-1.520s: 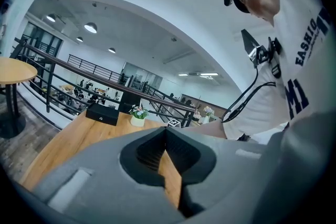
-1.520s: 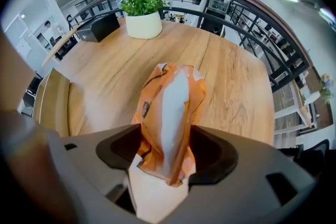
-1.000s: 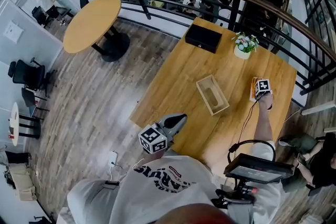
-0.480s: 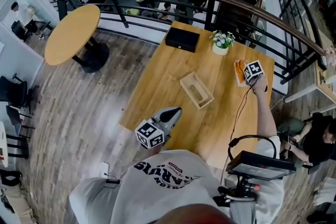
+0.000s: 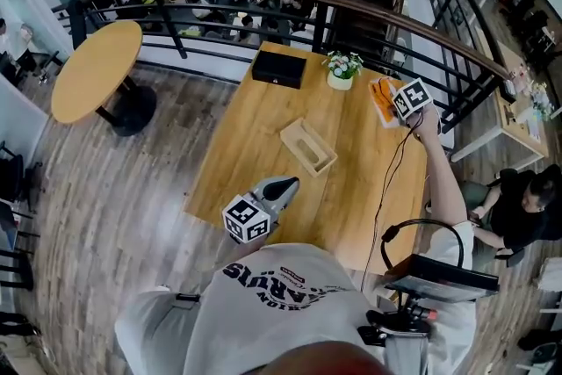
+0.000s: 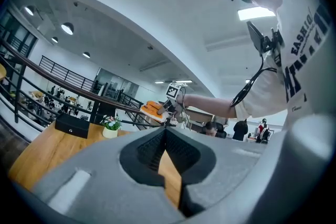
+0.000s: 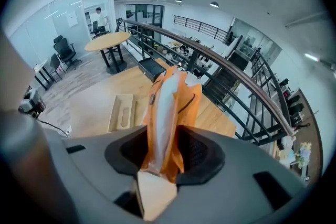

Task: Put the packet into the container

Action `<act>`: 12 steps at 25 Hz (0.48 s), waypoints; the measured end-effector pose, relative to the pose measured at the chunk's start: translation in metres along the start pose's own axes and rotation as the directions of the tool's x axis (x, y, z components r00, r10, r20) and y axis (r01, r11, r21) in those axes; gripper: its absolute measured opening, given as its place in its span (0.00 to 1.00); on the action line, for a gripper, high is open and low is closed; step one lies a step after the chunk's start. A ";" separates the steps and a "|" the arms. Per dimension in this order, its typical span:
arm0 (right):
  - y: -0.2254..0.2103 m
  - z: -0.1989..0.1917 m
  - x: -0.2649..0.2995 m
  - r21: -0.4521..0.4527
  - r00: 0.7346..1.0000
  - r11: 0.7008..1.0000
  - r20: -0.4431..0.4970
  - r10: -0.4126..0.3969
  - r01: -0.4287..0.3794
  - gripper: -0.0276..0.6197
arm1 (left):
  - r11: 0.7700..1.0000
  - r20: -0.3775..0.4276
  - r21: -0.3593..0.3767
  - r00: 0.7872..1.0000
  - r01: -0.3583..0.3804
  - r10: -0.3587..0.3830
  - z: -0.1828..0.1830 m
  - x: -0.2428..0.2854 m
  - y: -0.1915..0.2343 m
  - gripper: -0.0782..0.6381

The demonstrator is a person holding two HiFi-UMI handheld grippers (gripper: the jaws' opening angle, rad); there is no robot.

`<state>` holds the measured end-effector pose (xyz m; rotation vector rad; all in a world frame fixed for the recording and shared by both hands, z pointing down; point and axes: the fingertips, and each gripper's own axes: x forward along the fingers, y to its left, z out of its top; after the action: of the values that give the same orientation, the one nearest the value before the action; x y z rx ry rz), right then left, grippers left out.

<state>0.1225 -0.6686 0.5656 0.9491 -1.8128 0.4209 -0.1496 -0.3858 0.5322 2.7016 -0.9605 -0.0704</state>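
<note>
Over table [image 5: 263,127] corner | right claw [image 5: 395,107] pinches packet [image 5: 381,97] near flowerpot [image 5: 340,80] | left claw [image 5: 285,186] pressed together | container [image 5: 289,133] mid-table

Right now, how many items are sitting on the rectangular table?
3: a black box at the far edge, a flower pot right of it, and the container in the middle. The packet is in the air, held by the right hand-held gripper. Nothing seems hidden.

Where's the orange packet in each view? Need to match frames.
Head view: orange packet upper right, in the right gripper.
Left gripper view: it is small, just above centre, held aloft.
Right gripper view: it is dead centre, clamped between the jaws.
Shared landmark: black box, in all three views.
</note>
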 end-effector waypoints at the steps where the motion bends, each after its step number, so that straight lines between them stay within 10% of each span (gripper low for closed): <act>1: 0.003 -0.001 -0.001 -0.003 1.000 1.000 -0.001 0.000 0.000 0.29 | 1.000 0.001 -0.002 1.000 0.002 -0.002 0.000 -0.002 -0.002 0.11; 12: 0.071 0.026 0.019 -0.087 0.998 0.994 -0.019 0.060 -0.061 0.28 | 0.999 -0.002 -0.008 0.999 -0.041 0.041 -0.007 -0.031 -0.005 0.11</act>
<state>0.0490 -0.6484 0.5807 0.8297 -1.8340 0.3819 -0.1701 -0.3608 0.5357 2.6730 -1.0120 -0.0633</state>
